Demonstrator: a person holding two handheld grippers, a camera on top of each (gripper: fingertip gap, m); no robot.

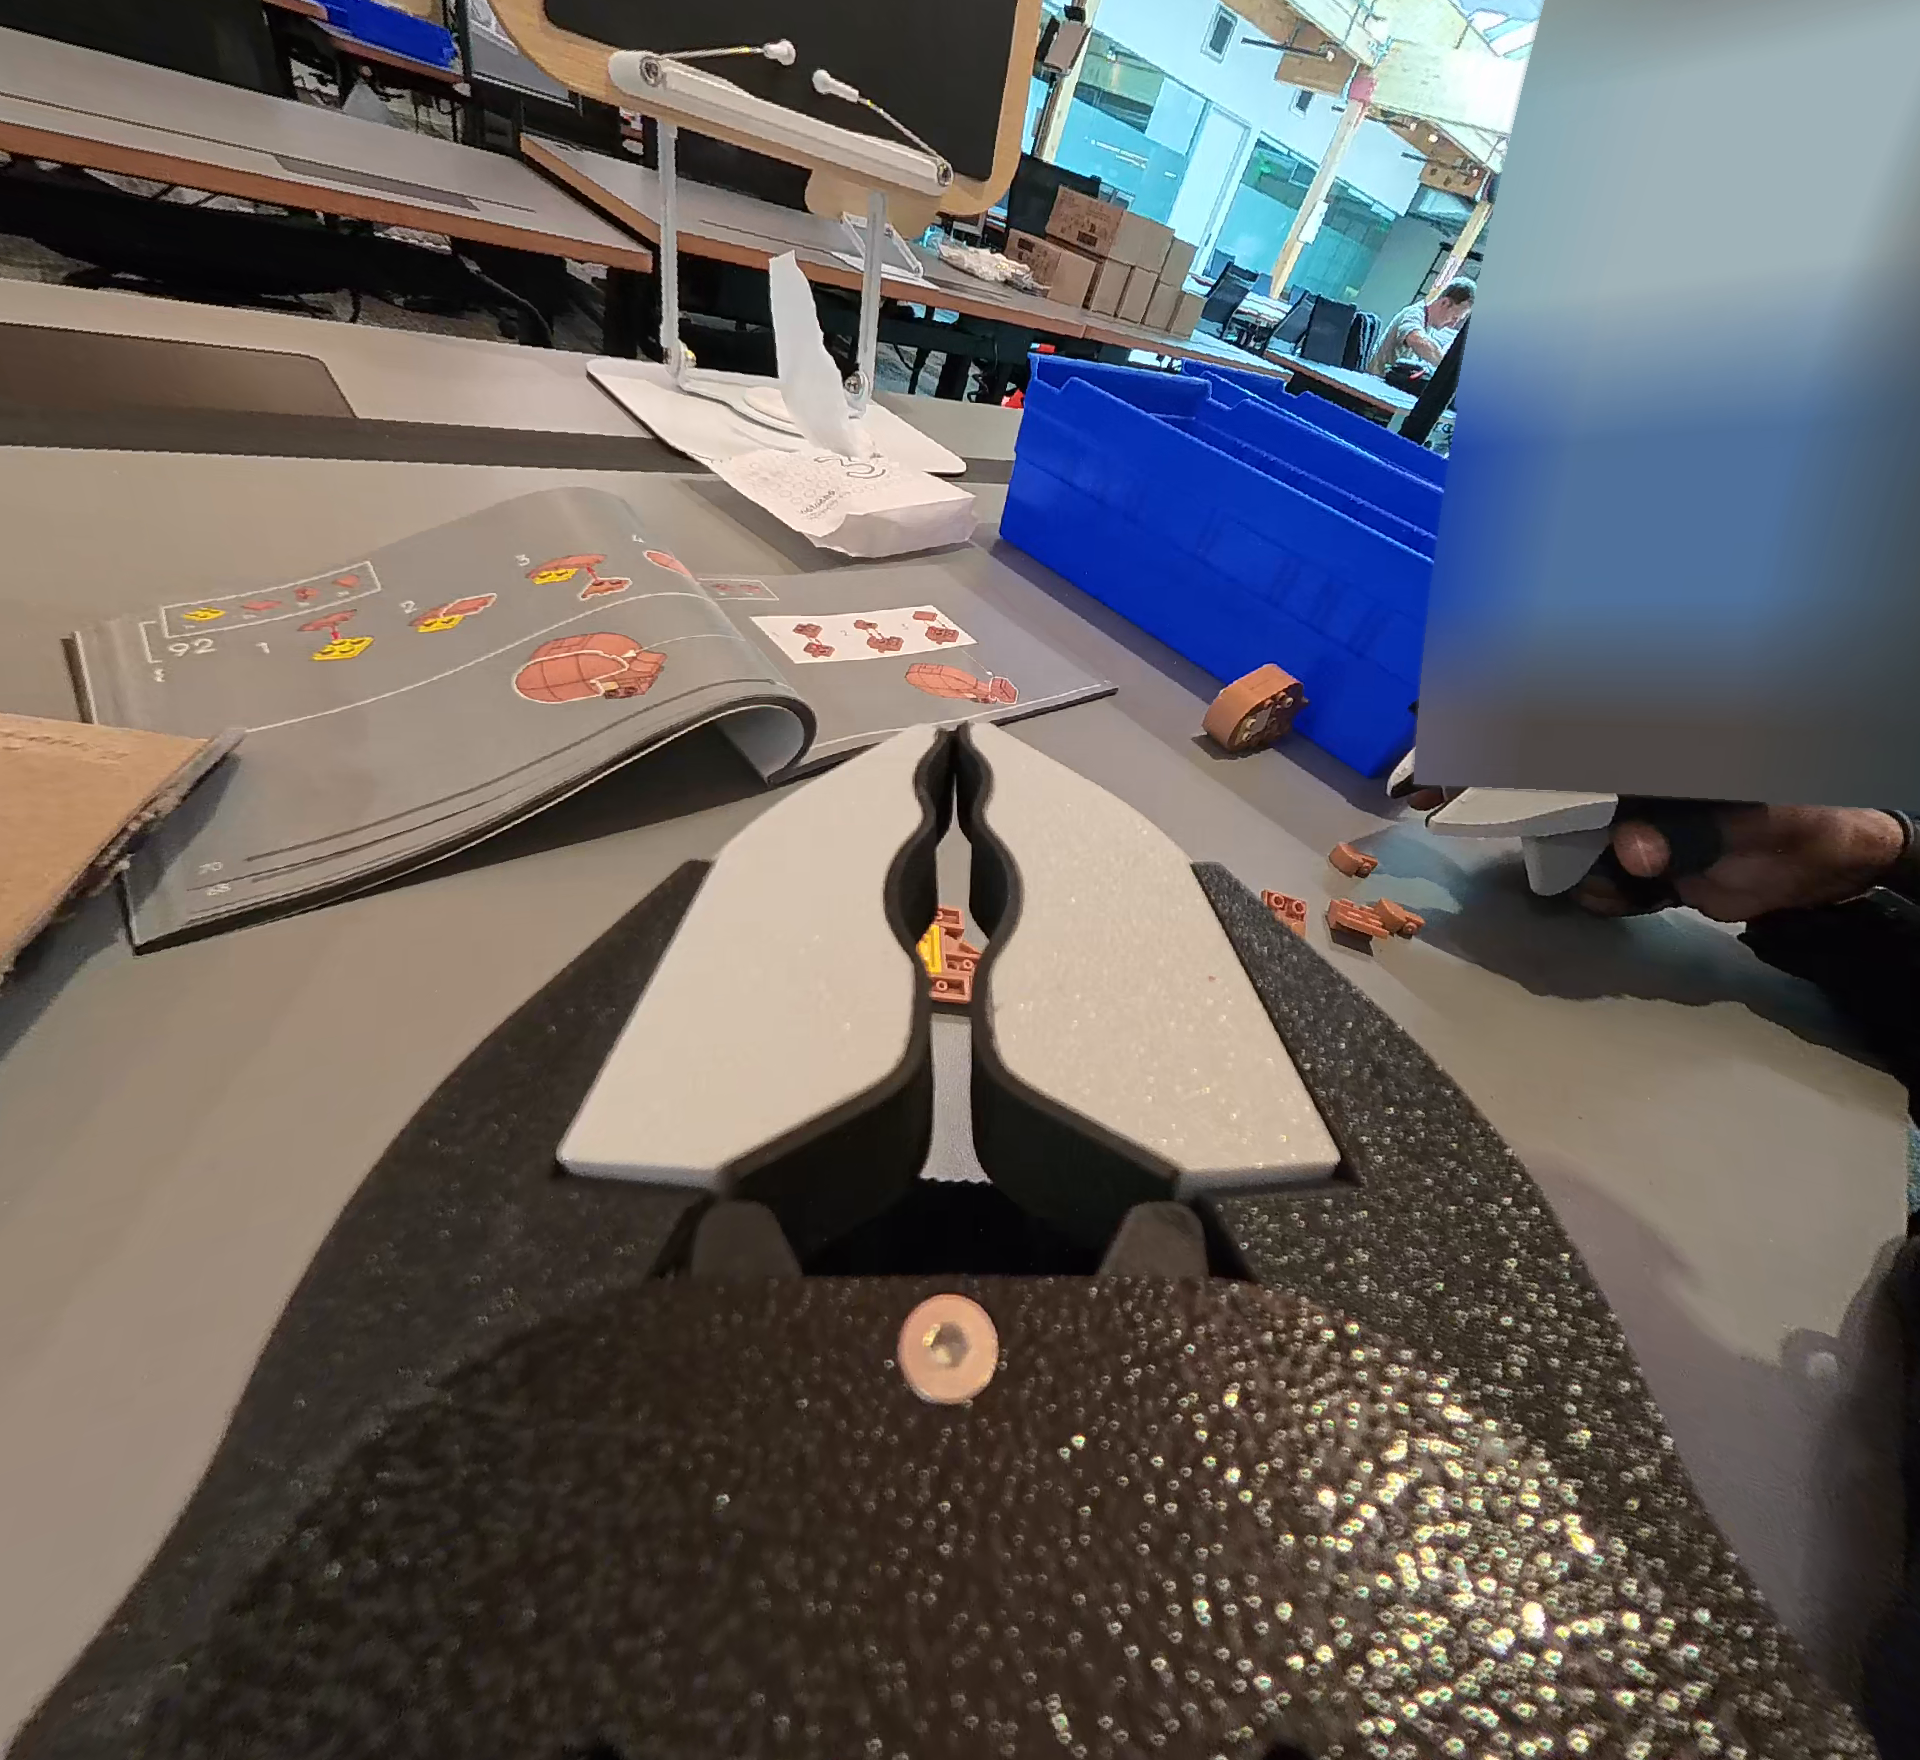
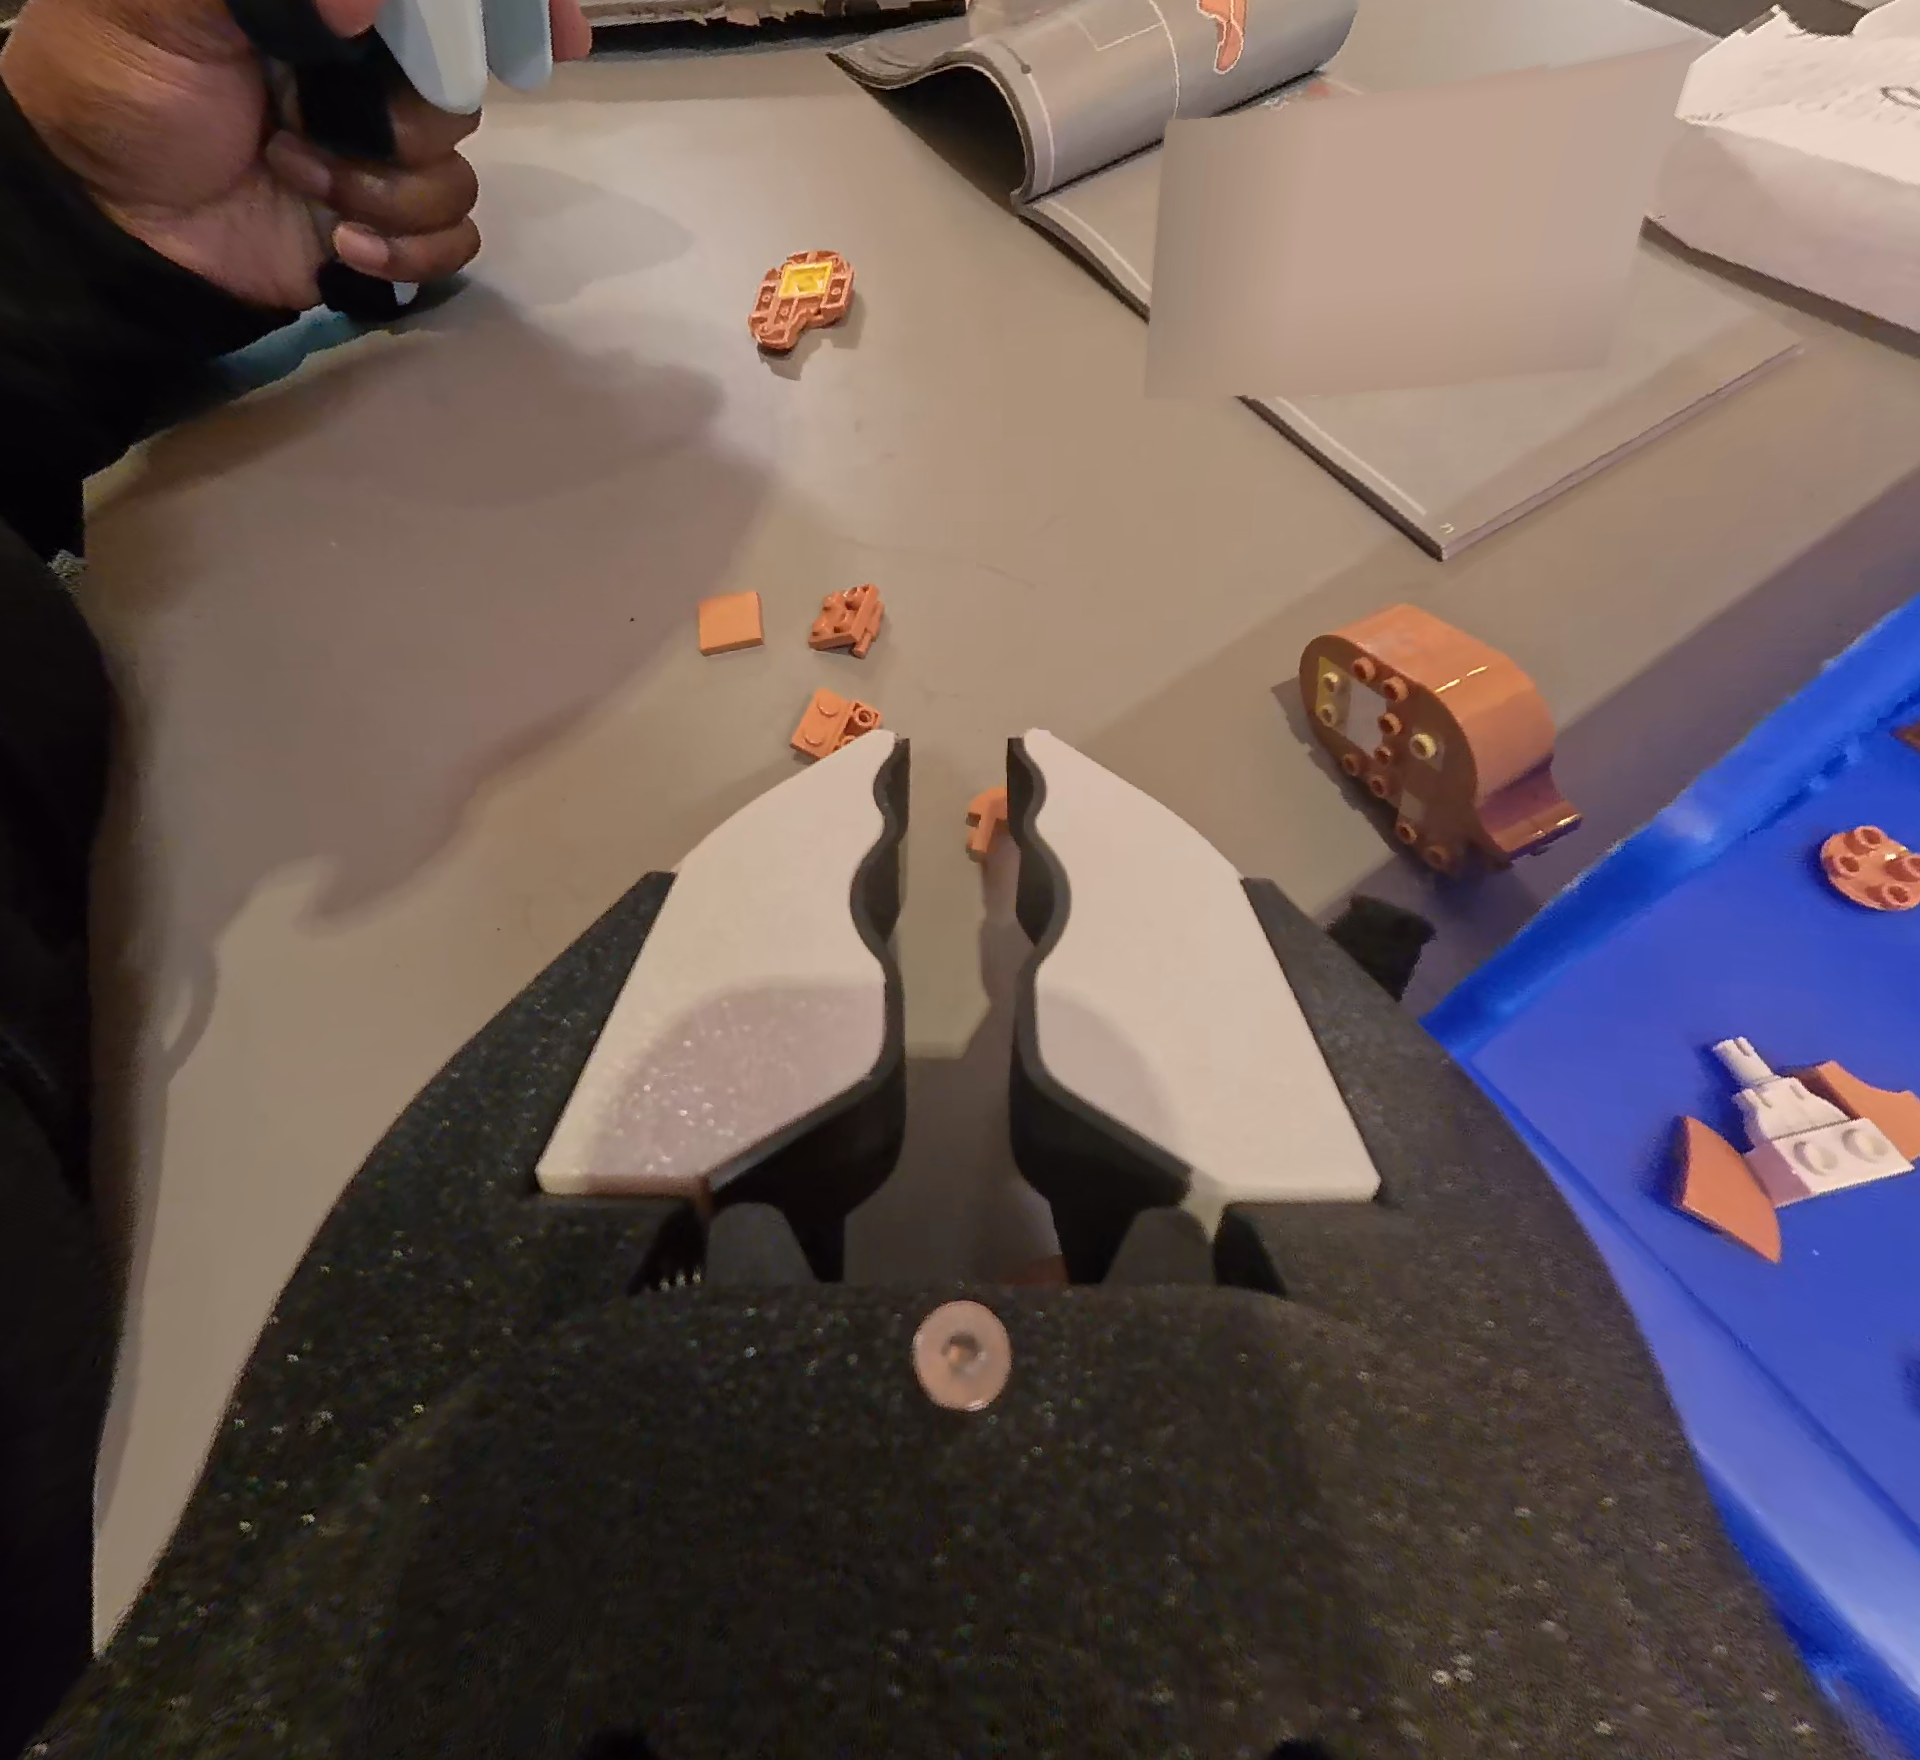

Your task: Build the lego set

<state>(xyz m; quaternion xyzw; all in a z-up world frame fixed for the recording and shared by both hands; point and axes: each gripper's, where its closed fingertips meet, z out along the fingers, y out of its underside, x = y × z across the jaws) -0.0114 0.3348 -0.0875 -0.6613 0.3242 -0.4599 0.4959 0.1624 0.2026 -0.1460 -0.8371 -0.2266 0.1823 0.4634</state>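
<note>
Resting low over the matte grey desk [image 1: 312, 1139], the left claw [image 1: 954, 736] is clenched, its wavy black-lined pads meeting at the tips on nothing; a small brown and yellow brick cluster [image 1: 948, 957] lies on the desk beneath them. The right claw [image 2: 958, 746] stands released, a tiny orange bracket piece [image 2: 985, 819] lying loose between its pads, close against the right one. Only the right wrist view shows a flat square tile [image 2: 730, 621] and the blue bin's [image 2: 1621, 1295] contents. A rounded, studded brown assembly [image 2: 1423, 723] lies on its side beside the bin, its long axis running along the bin wall. An open booklet [image 1: 436, 671] curls glossy behind.
</note>
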